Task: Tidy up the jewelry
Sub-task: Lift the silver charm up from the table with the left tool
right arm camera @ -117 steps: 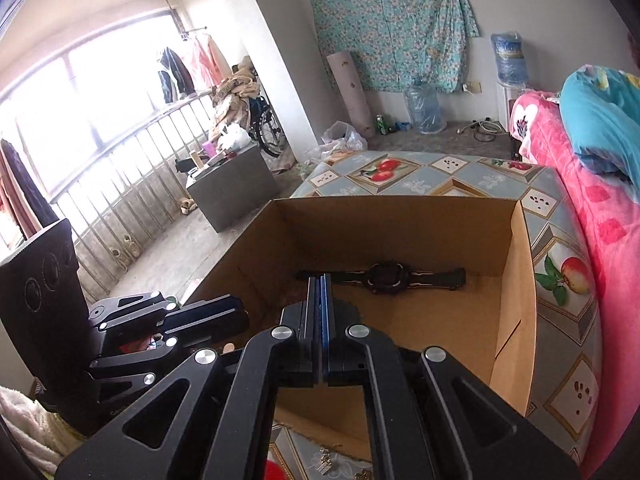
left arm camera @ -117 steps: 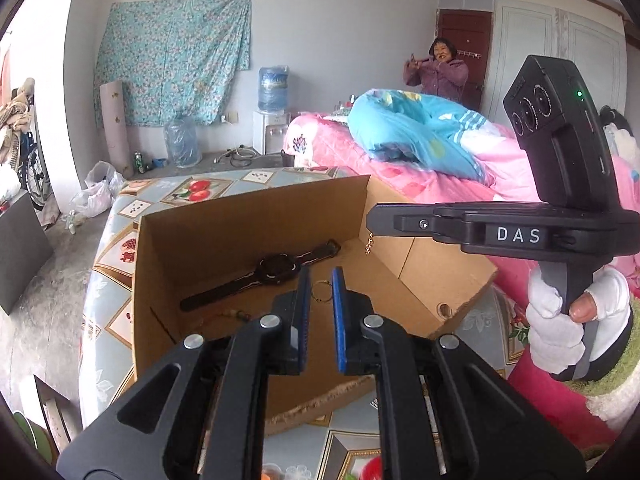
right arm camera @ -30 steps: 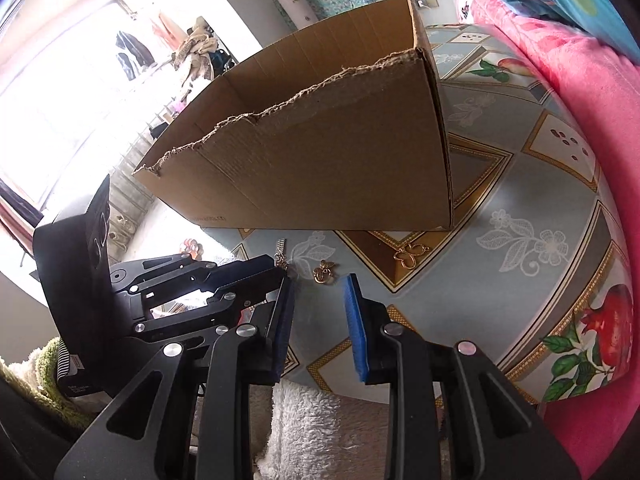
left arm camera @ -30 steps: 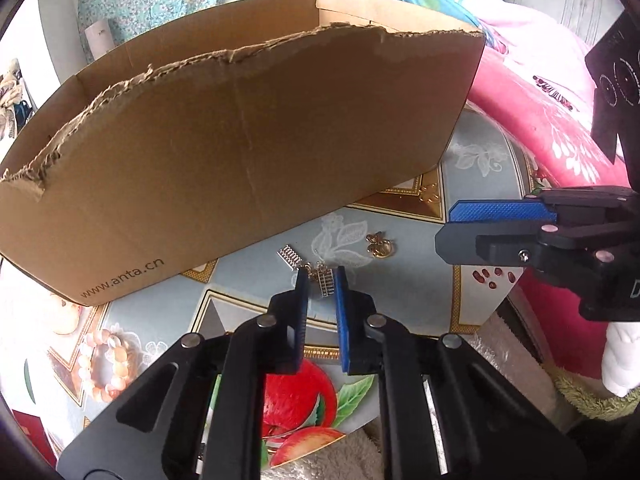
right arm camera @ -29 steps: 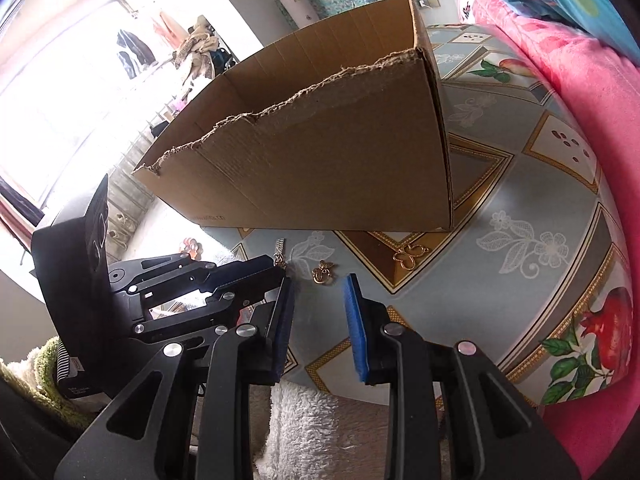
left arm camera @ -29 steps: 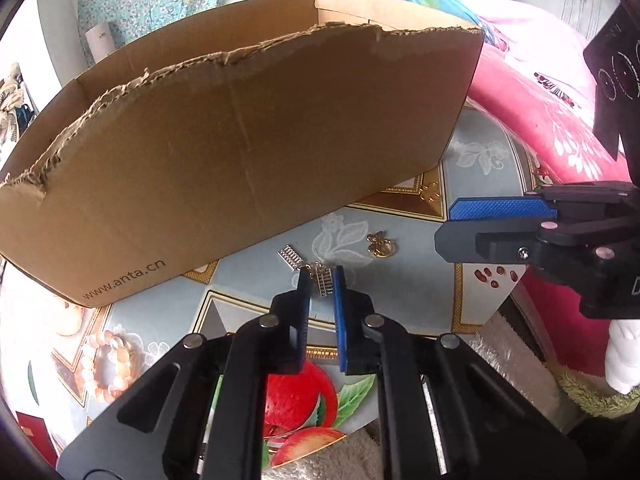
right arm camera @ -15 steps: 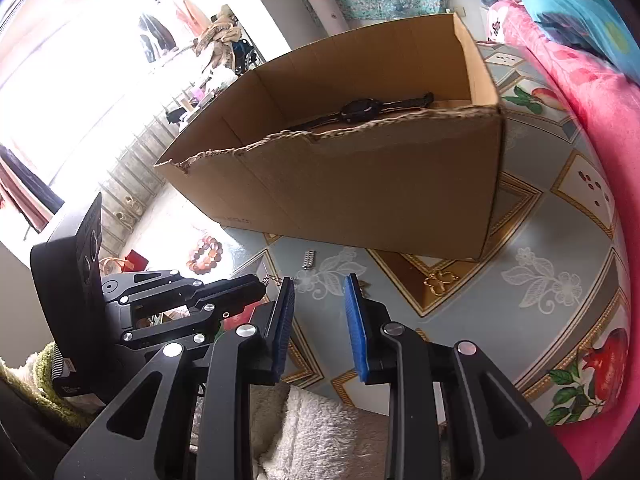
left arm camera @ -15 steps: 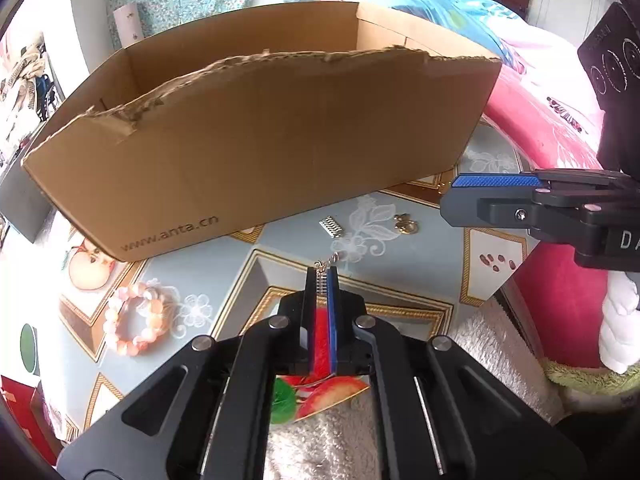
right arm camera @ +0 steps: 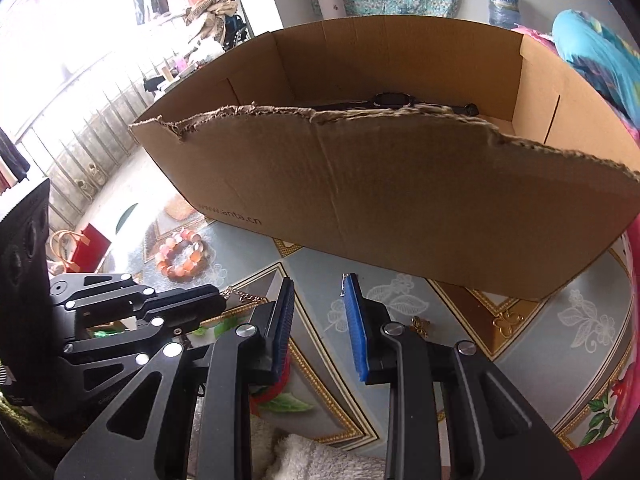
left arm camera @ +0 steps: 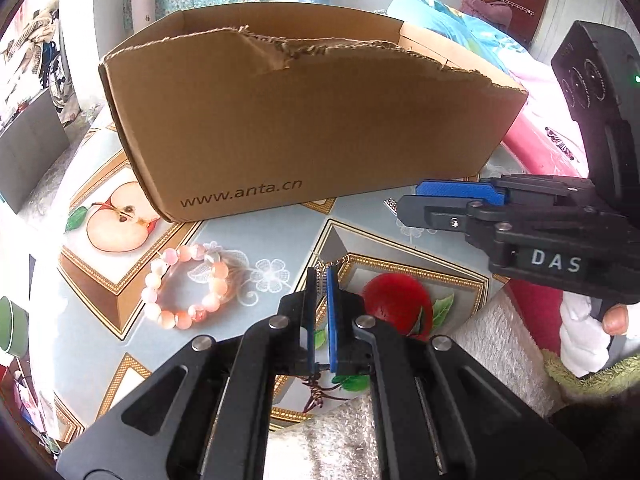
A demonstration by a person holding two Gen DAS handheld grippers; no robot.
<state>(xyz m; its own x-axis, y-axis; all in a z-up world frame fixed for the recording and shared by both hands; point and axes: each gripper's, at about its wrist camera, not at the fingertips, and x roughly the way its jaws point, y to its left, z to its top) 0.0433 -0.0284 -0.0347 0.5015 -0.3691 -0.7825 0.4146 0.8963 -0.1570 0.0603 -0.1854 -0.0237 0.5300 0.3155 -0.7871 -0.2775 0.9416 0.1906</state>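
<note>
My left gripper (left arm camera: 321, 277) is shut on a small ribbed silver earring (left arm camera: 319, 285), whose thin chain sticks out past the fingertips. It hangs above the tablecloth, in front of the brown cardboard box (left arm camera: 304, 128). In the right wrist view the left gripper (right arm camera: 218, 302) shows at lower left with the chain (right arm camera: 245, 297) dangling from it. My right gripper (right arm camera: 319, 314) is open with nothing between its fingers, just right of the left one. A black watch (right arm camera: 392, 101) lies inside the box (right arm camera: 400, 200). A pink bead bracelet (left arm camera: 184, 288) lies on the table to the left.
Two gold earrings (right arm camera: 420, 325) (right arm camera: 505, 321) lie on the fruit-patterned tablecloth (right arm camera: 560, 344) near the box's front wall. Another silver piece (left arm camera: 390, 204) peeks out behind the right gripper (left arm camera: 452, 200). A red bag (right arm camera: 90, 245) stands beyond the table's left edge. A person sits on the pink bed (left arm camera: 532, 144).
The left gripper has closed on the silver earring, lifted it off the table and carried it left. The right gripper, still open, has moved left with it.
</note>
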